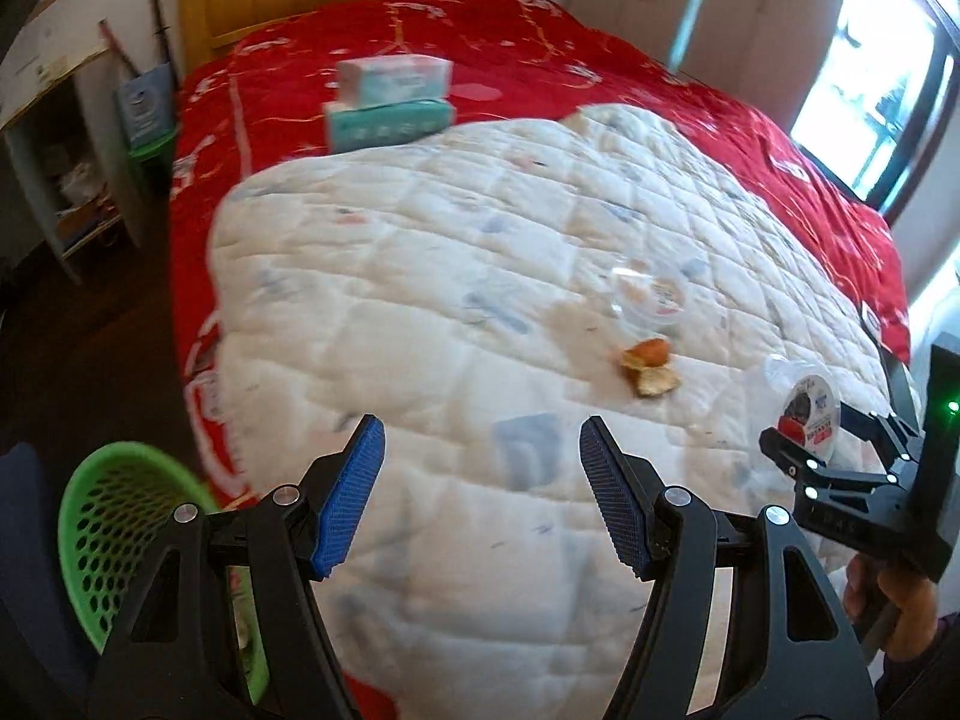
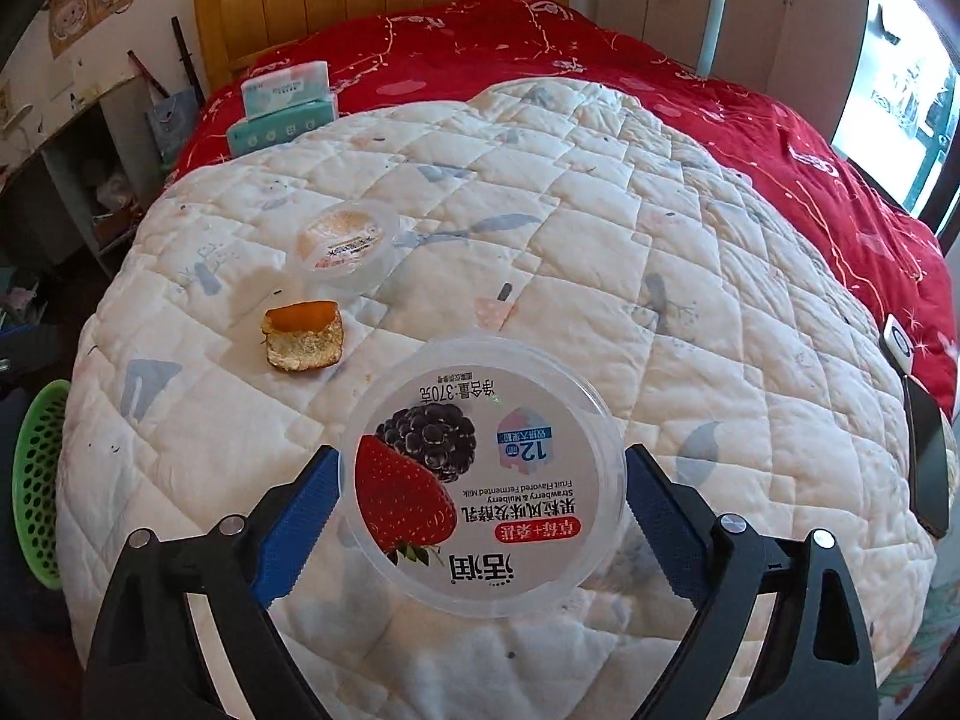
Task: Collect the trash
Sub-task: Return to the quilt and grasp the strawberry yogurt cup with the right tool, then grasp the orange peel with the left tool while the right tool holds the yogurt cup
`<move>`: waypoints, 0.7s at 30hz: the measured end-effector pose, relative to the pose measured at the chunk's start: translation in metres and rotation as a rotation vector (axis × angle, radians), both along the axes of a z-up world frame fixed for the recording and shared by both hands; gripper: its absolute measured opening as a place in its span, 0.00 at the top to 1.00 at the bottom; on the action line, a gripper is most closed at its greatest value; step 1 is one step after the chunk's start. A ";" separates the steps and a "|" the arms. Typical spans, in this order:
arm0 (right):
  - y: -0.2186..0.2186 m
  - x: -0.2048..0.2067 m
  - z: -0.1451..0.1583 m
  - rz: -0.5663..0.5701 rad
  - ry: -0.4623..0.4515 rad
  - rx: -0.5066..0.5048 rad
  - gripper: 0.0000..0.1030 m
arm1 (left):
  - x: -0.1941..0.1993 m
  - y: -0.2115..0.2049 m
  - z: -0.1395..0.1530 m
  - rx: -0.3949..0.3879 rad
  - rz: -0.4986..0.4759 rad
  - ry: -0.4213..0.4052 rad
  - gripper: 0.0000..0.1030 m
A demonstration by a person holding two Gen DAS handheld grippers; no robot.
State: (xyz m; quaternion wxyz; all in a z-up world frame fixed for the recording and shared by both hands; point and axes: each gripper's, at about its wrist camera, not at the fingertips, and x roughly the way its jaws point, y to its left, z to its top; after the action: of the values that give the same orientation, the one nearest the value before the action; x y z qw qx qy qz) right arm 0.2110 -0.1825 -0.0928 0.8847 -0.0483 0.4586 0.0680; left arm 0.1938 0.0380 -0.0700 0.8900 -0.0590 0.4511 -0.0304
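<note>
A clear yogurt cup (image 2: pixel 480 480) with a strawberry and mulberry lid rests on the white quilt (image 2: pixel 600 240). My right gripper (image 2: pixel 482 468) has its blue pads against both sides of the rim. The left wrist view shows that gripper (image 1: pixel 816 432) at the far right, on the same cup (image 1: pixel 807 411). An orange peel (image 2: pixel 303 336) lies just beyond, with a smaller clear cup (image 2: pixel 345 240) behind it. My left gripper (image 1: pixel 480 438) hangs open over bare quilt, with the peel (image 1: pixel 651 366) and the small cup (image 1: pixel 654 294) ahead to its right.
A green mesh basket (image 1: pixel 120 528) stands on the floor off the bed's near left corner. Two tissue packs (image 1: pixel 390 102) are stacked on the red bedspread (image 1: pixel 540 48). A dark flat device (image 2: pixel 930 468) lies at the right edge. A shelf stands far left.
</note>
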 end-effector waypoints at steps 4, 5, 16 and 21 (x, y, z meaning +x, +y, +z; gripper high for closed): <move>-0.015 -0.009 0.010 -0.005 -0.014 0.054 0.13 | 0.013 -0.029 -0.007 0.009 -0.071 0.001 0.35; -0.020 -0.012 0.013 -0.007 -0.019 0.068 0.13 | 0.016 -0.035 -0.009 0.007 -0.085 0.003 0.36; -0.069 -0.036 0.033 -0.047 -0.055 0.138 0.13 | 0.060 -0.089 -0.039 0.009 -0.176 0.039 0.40; -0.081 -0.040 0.030 -0.062 -0.052 0.156 0.13 | 0.080 -0.098 -0.058 0.013 -0.156 0.072 0.40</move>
State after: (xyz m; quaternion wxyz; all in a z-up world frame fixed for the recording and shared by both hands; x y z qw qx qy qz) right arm 0.1706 -0.2631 -0.0625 0.8991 0.0331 0.4300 0.0746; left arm 0.2742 -0.0603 -0.1283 0.8685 -0.0188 0.4862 -0.0943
